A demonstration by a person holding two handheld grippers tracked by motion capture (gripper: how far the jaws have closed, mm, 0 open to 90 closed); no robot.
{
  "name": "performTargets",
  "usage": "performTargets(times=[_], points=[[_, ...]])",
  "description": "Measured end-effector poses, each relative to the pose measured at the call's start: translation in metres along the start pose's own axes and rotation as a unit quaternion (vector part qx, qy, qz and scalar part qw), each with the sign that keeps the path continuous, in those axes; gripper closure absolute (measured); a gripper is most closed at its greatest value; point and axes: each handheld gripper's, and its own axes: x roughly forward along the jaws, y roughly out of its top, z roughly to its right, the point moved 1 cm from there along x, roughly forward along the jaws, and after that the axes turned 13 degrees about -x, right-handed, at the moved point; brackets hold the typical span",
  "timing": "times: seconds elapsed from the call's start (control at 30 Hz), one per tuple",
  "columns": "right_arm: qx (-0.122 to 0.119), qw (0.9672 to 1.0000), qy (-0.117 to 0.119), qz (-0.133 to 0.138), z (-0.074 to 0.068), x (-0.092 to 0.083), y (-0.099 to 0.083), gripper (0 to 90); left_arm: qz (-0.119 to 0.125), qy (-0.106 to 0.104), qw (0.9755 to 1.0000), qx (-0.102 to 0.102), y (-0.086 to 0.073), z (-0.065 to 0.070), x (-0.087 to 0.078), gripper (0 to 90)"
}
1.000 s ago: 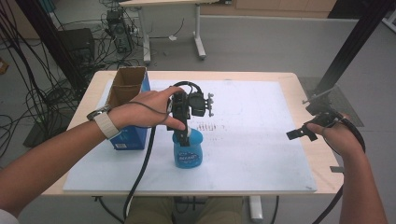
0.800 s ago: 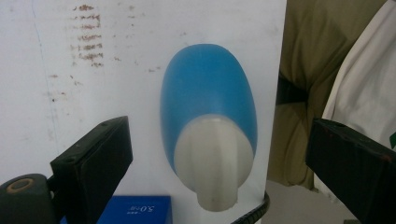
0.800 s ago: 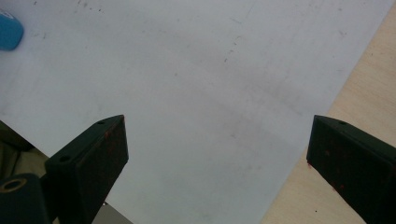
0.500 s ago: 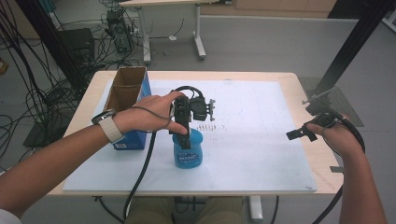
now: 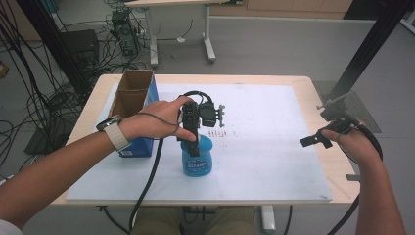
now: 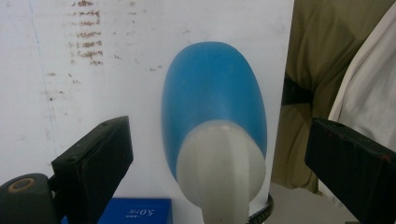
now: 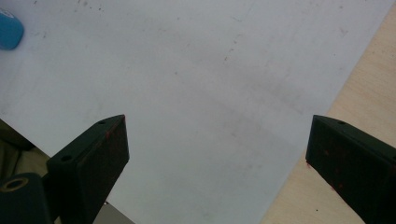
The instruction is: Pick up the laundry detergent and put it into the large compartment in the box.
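A blue plastic bottle point(image 5: 196, 162) stands upright on the white mat point(image 5: 264, 147), a little left of the middle. In the left gripper view I look down on the blue bottle point(image 6: 212, 88) and its white cap point(image 6: 219, 161). My left gripper point(image 5: 195, 145) hangs just over it, pointing down. The left gripper point(image 6: 218, 127) is open, one jaw on each side of the cap, neither touching it. My right gripper point(image 5: 317, 139) is held near the table's right edge. The right gripper point(image 7: 218, 120) is open over bare mat with nothing between its jaws.
An open cardboard box with blue sides point(image 5: 133, 100) stands at the mat's left edge, close behind the left hand. The wooden table point(image 5: 313, 83) borders the mat. Faint dark marks point(image 5: 215, 133) dot the mat's middle. Cables and another table lie on the floor beyond.
My left gripper has come down slightly toward the bottle's cap. The bottle and the right gripper have stayed put.
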Motion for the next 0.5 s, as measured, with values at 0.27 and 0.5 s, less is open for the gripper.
performTargets(times=[0.27, 0.5], points=[[0.003, 1.0, -0.004, 0.0, -0.0005, -0.002, -0.0006, 5.7, 0.003, -0.001, 1.0, -0.001, -0.0015, -0.0009, -0.0003, 8.1], [0.003, 1.0, -0.005, 0.0, -0.0007, -0.0025, -0.0005, 5.5, 0.002, -0.002, 1.0, -0.001, -0.0011, -0.0006, -0.0004, 8.1]])
